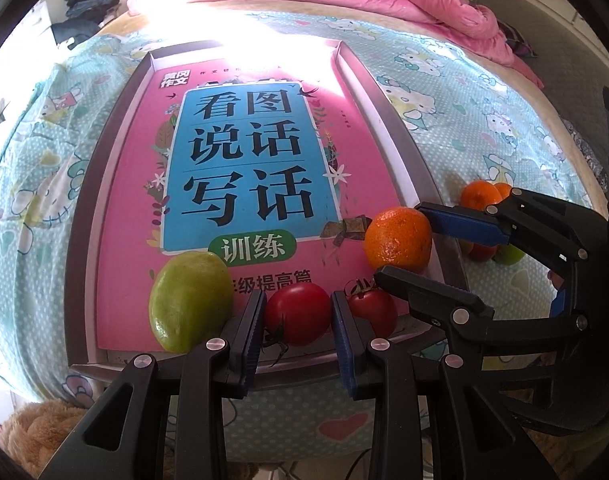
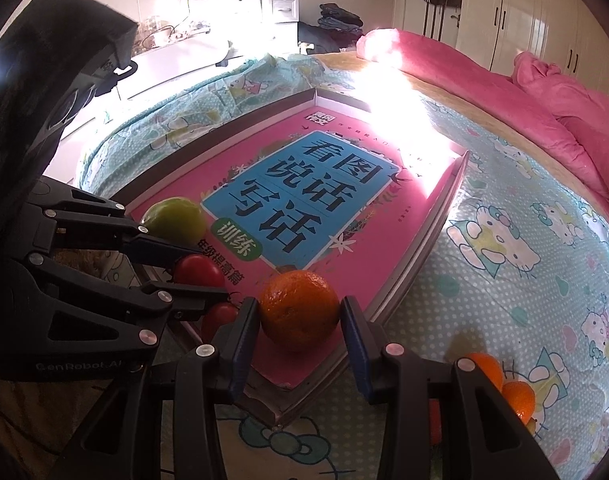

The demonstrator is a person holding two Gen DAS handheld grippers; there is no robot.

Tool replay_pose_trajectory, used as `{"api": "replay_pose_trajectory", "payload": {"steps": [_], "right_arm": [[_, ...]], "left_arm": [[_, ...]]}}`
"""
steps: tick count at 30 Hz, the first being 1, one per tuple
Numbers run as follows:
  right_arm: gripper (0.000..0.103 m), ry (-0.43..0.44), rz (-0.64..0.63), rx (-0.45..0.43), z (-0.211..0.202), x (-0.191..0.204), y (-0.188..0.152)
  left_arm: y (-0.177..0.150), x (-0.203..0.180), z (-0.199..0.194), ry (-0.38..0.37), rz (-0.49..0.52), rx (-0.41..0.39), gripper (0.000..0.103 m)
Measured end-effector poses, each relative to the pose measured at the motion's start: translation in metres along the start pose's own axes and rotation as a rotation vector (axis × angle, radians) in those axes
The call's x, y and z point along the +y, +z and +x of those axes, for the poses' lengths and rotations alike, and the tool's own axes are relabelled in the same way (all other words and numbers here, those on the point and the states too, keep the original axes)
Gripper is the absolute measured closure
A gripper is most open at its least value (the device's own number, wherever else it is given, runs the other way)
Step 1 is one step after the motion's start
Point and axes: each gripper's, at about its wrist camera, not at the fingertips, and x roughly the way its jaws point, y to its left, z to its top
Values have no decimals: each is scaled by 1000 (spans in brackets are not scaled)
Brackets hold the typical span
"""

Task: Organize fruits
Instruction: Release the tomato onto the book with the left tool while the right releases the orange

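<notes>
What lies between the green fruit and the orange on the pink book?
Two red tomatoes: one between the left hand-held gripper pads, another beside it toward the orange. Left wrist view shows it, green fruit leftmost.

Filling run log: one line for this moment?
left gripper: shut on tomato | right gripper: shut on orange | both over tray

Red tomato (image 1: 297, 313), orange mandarin (image 1: 398, 239), green fruit (image 1: 189, 300), pink-and-blue book (image 1: 240, 168), cartoon-cat-patterned teal sheet (image 1: 484, 120).

orange (image 2: 299, 310), two tomatoes (image 1: 297, 313), green fruit (image 1: 190, 300) on boxed book (image 1: 244, 168).
</notes>
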Motion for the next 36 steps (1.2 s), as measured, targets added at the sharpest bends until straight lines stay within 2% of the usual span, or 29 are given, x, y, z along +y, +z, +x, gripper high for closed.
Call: {"api": "replay_pose_trajectory", "payload": {"steps": [16,21,25,31,36], "right_arm": [[58,-10,-1,-24,-8,3,-6],[54,-10,0,-36,-12,4,-7],[45,2,-3,-48,-14,6,-8],[40,-24,-13,-53,-18,7,-9],[40,-28,14,-79,-26,0,-11]], "left_arm": [[0,2,-1,-7,-7,2,69],[0,3,-1,-12,-12,2,69],[-1,4,-2,-19,-20,3,69],[0,6,-3,-40,-38,4,69],[0,9,-5,-74,-65,-1,64]]}}
